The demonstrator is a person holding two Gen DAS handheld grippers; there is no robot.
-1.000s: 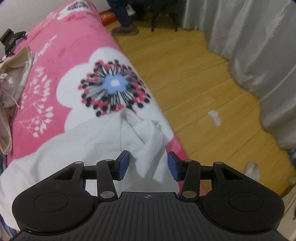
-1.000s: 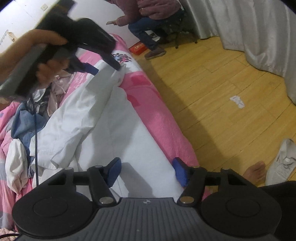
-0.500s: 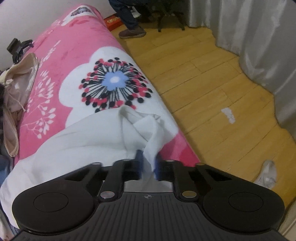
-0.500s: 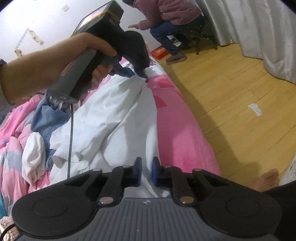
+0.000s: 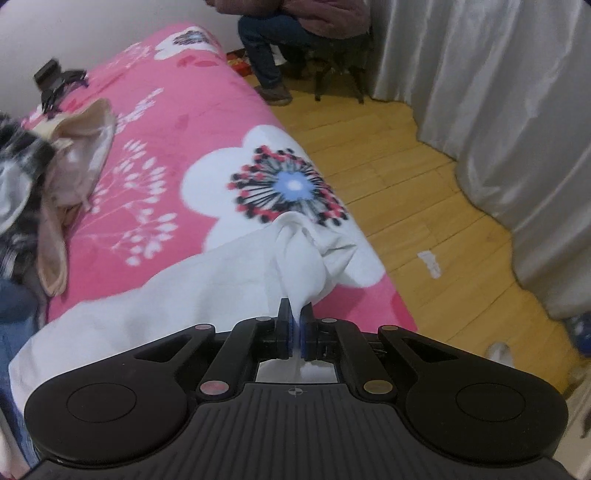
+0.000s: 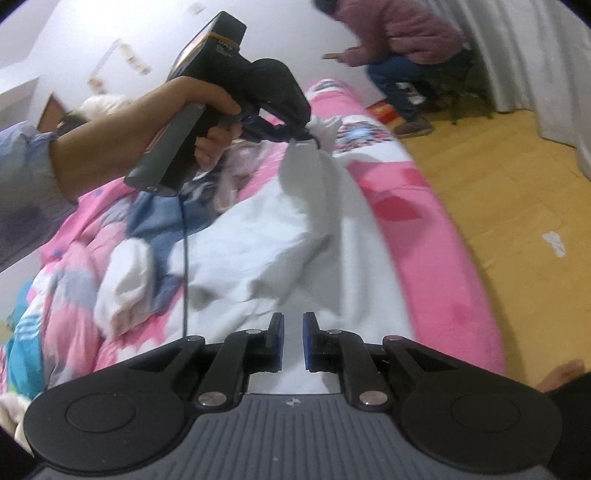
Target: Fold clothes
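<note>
A white garment (image 5: 221, 288) lies along the near edge of a bed covered by a pink flowered blanket (image 5: 166, 122). My left gripper (image 5: 295, 310) is shut on a bunched corner of it, and the cloth hangs lifted from the pads. In the right wrist view the same left gripper (image 6: 306, 138), held by a hand (image 6: 207, 122), pulls the white garment (image 6: 277, 229) up into a peak. My right gripper (image 6: 293, 319) has its blue pads drawn close together on the near end of the garment, with white cloth filling the narrow gap.
A pile of other clothes (image 6: 147, 229), beige, blue and white, lies on the bed's far side. A person sits on a chair (image 5: 295, 29) beyond the bed's end. Wooden floor (image 5: 424, 206) with a paper scrap (image 5: 430, 260) and grey curtains (image 5: 498, 110) lie to the right. A bare foot (image 6: 561, 373) shows by the bed.
Both grippers went from open to shut on the white garment. Both then rose, and the left one lifted its corner clear of the blanket.
</note>
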